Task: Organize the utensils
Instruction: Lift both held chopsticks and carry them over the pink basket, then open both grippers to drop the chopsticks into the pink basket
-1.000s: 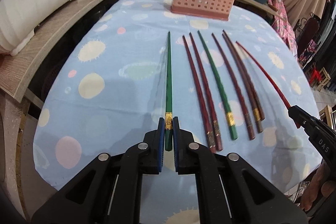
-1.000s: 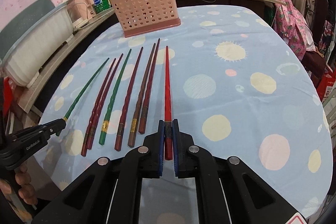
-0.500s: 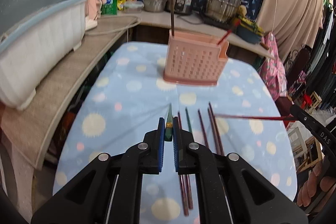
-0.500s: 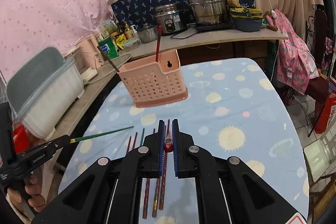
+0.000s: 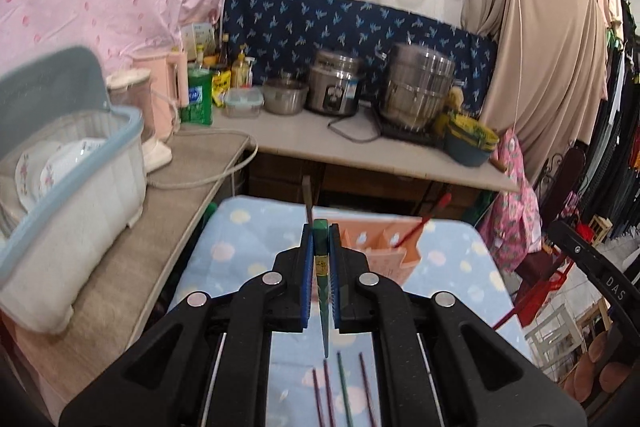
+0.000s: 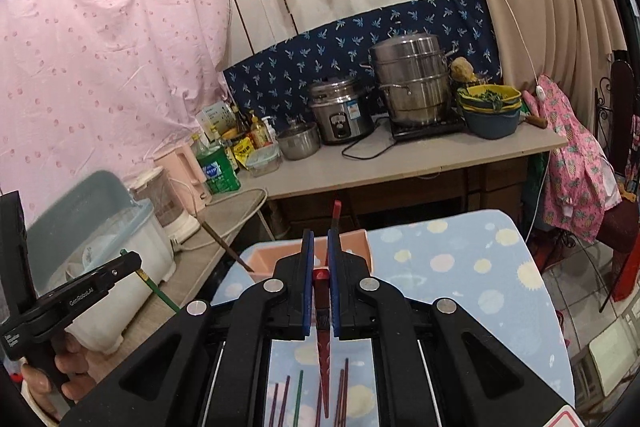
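Observation:
My left gripper [image 5: 320, 239] is shut on a green chopstick [image 5: 321, 275] and holds it upright, tip down, above the table. My right gripper [image 6: 319, 251] is shut on a red chopstick [image 6: 322, 339], also tip down. The pink slotted utensil basket [image 5: 394, 254] stands ahead, partly hidden by the jaws; it also shows in the right wrist view [image 6: 264, 259]. A red chopstick [image 5: 424, 223] and a dark one [image 5: 308, 203] stand in it. Several chopsticks [image 5: 344, 391] lie on the cloth below; they also show in the right wrist view [image 6: 298, 397].
The table has a blue spotted cloth [image 5: 248, 247]. A white dish box [image 5: 68, 199] sits on the left counter. Pots, a rice cooker [image 6: 340, 111] and bottles line the back counter. The left gripper appears at the left of the right wrist view [image 6: 132, 263].
Both grippers have lifted their chopsticks off the cloth and tilted up, so the sticks now hang tip down. The view has swung from the tabletop to the basket and back counter.

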### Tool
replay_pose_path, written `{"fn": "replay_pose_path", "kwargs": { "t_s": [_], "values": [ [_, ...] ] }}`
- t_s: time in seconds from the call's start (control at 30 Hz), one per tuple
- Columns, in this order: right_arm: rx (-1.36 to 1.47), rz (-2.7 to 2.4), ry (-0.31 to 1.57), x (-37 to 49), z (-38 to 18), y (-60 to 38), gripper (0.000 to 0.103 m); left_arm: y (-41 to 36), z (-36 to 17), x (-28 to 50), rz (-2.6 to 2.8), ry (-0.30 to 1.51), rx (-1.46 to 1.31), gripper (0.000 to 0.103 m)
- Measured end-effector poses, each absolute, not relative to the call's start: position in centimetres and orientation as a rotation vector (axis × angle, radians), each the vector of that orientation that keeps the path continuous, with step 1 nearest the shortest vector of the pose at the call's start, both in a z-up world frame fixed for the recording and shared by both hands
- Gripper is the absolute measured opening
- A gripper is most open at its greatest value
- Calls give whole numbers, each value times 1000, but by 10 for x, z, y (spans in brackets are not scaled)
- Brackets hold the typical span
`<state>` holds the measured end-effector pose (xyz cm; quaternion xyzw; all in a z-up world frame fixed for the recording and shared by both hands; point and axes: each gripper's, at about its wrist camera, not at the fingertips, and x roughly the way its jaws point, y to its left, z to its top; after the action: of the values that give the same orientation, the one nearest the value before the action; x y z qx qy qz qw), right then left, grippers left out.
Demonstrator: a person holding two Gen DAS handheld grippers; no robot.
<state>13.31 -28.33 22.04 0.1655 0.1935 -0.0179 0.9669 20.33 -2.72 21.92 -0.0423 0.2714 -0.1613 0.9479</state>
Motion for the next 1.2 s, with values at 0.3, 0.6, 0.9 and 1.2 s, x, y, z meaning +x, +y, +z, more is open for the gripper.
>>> {"fn": "replay_pose_path", "kwargs": {
  "t_s": [0.3,0.6,0.9,1.2],
  "values": [
    [330,-40,257,192,279,-284,7,-51,279,245,-317,405,-98,7],
    [338,-49,242,257,276,-290,7,-63,272,298,-292,401,-113,7],
    [322,-36,373,291,211,-284,7,-70,215,321,-293,513,-99,7],
    [282,-40,417,291,190,-279,11,-70,185,326,-297,575,-100,10]
  ]
}}
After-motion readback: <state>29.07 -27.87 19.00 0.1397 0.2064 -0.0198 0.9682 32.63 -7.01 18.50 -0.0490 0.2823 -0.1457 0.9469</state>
